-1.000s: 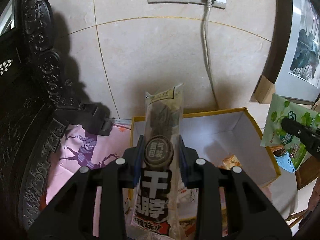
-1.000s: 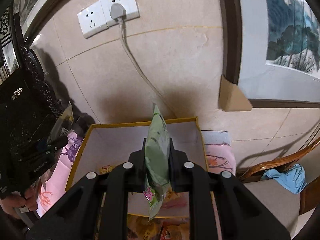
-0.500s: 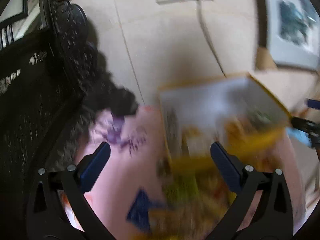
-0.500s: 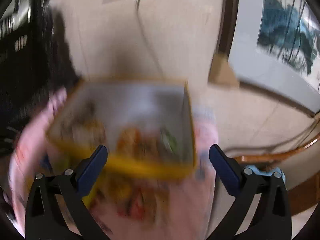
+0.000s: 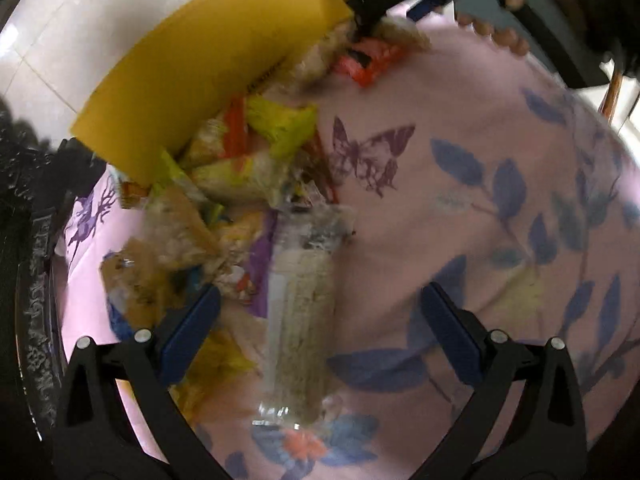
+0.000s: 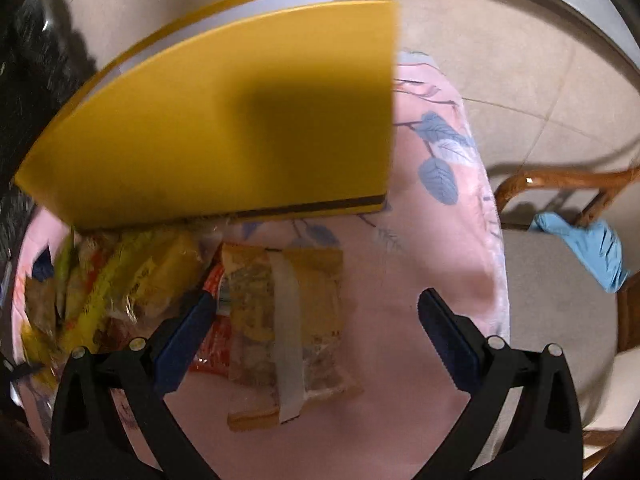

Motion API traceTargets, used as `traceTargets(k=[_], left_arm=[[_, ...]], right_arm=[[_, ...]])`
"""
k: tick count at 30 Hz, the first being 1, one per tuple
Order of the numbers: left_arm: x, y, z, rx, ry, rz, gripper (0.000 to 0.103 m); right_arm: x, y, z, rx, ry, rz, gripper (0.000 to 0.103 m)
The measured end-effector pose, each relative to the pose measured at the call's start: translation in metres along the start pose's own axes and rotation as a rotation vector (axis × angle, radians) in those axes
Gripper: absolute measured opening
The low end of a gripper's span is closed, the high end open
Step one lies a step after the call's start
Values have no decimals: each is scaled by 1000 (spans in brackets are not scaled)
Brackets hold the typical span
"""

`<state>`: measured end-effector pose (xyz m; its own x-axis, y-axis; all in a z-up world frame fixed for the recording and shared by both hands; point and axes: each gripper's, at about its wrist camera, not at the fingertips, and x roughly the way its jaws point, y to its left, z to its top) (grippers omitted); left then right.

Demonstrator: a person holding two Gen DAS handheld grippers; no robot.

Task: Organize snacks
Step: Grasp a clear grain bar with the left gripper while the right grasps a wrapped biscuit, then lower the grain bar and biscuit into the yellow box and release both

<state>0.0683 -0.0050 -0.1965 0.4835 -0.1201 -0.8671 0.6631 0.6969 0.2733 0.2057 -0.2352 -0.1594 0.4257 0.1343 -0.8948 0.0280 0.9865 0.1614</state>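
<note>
Both grippers are angled steeply down over a pink cloth (image 5: 460, 128) printed with blue leaves and a purple butterfly. The left gripper (image 5: 320, 326) has its jaws spread fully wide and grips nothing; between the blue pads, but clear of both, lies a long clear-wrapped snack packet (image 5: 302, 304) with a pale, beige filling, lying flat on the cloth and running away from the camera. The right gripper (image 6: 316, 326) is likewise fully open and empty; a yellow-and-clear snack packet (image 6: 280, 328) with a white seam strip down its middle lies flat on the cloth between its pads, close to the left pad, though contact cannot be confirmed. A red packet (image 6: 210, 344) lies partly beneath that packet's left edge. A loose heap of snacks (image 5: 224, 184) in yellow, orange and clear wrappers sits against the outer wall of the yellow box (image 6: 224, 120), which stands on the cloth beyond both grippers; its white interior shows at the top rim. In the left wrist view, a person's hand (image 5: 508, 4) holds the other gripper's handle at the upper right. A wooden chair (image 6: 560, 184) with a blue cloth (image 6: 588, 248) on its seat stands to the right. No printing on any wrapper is legible; both views are motion-blurred.
</note>
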Motion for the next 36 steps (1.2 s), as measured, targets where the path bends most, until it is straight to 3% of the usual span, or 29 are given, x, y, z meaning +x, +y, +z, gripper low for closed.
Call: traceTargets(k=[4, 6, 7, 8, 10, 11, 14, 19, 21, 25, 27, 29, 36], left_arm=[[6, 15, -4, -113, -29, -79, 99], [9, 22, -8, -147, -22, -126, 92], [11, 29, -11, -219, 4, -195, 80], [10, 33, -12, -275, 12, -202, 73], [8, 30, -13, -287, 12, -179, 64], [6, 28, -12, -296, 16, -182, 50], [1, 23, -9, -348, 47, -183, 32], [-9, 14, -10, -407, 80, -185, 28], [-15, 12, -11, -403, 92, -153, 28], [-33, 15, -16, -544, 55, -180, 28], [-43, 13, -13, -573, 50, -190, 28], [-63, 16, -13, -593, -12, -226, 28], [-106, 43, 22, -634, -79, -42, 28]], right_arm=[[2, -12, -3, 46, -20, 14, 100], [-3, -7, -5, 32, -37, 52, 76], [-6, -3, -6, 35, -31, 76, 54], [-9, 1, -5, 36, -23, 58, 47], [-13, 6, -7, 28, -22, 15, 45], [-16, 6, -8, 32, -20, 17, 43], [-33, 8, -12, 52, -40, 13, 42], [-73, 14, -21, 63, -78, 19, 42], [-87, 16, -25, 58, -99, 18, 42], [-112, 17, -39, 71, -122, 27, 42], [-125, 17, -43, 81, -136, 57, 42], [-138, 20, -46, 63, -158, 67, 42], [-187, 31, -34, 83, -253, 49, 42]])
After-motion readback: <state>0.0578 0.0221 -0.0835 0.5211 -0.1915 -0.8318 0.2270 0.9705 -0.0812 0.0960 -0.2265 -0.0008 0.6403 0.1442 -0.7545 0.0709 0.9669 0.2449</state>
